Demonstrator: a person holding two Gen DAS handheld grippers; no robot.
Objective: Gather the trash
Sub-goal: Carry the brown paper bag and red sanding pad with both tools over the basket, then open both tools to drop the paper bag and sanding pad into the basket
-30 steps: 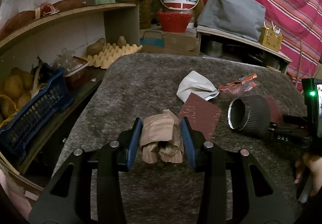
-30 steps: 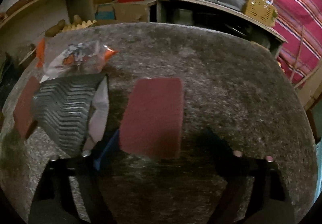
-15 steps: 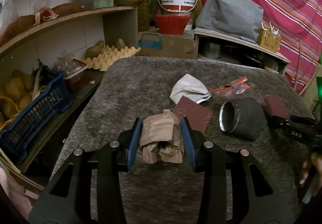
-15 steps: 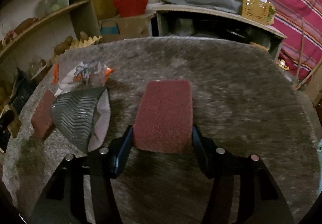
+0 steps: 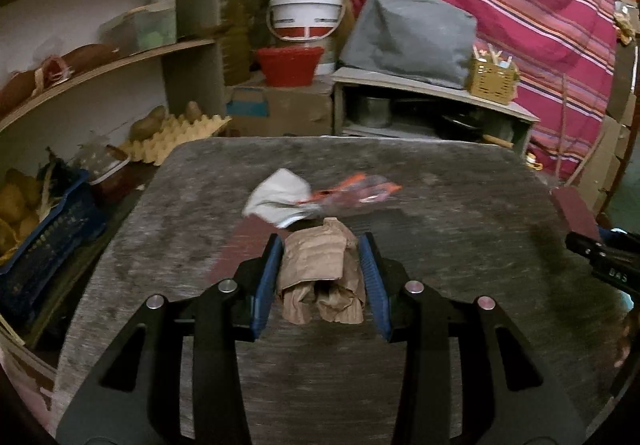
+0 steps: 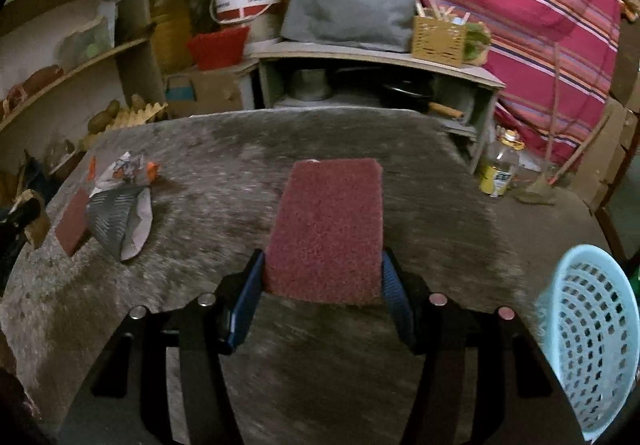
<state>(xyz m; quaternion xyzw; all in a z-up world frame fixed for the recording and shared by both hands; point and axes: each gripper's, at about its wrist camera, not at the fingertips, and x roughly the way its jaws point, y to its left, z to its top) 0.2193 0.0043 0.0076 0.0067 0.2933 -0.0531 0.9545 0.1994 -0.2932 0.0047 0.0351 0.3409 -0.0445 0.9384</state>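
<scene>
My left gripper (image 5: 322, 245) is shut on a crumpled brown paper wad (image 5: 320, 269), held above the grey felt table (image 5: 460, 205). Beyond it lie a white crumpled paper (image 5: 276, 197), an orange-edged clear wrapper (image 5: 352, 189) and a dark red sheet (image 5: 234, 251). My right gripper (image 6: 322, 269) is shut on a dark red scouring pad (image 6: 326, 229), lifted off the table (image 6: 420, 153). At the left of the right wrist view lie a black ribbed cup (image 6: 114, 217) on its side, the wrapper (image 6: 124, 169) and the red sheet (image 6: 72, 221). A light blue basket (image 6: 592, 345) sits at the lower right.
Shelves on the left hold an egg tray (image 5: 176, 133) and a blue crate (image 5: 44, 245) of potatoes. Behind the table stand a low cabinet (image 6: 376, 85), a white bucket (image 5: 306, 19) and a red bowl (image 5: 290, 65). A bottle (image 6: 498, 165) stands on the floor at the right.
The right gripper shut on the red pad and carried it up and to the right; the blue basket came into view. The left gripper swung right with the brown paper, now covering the cup.
</scene>
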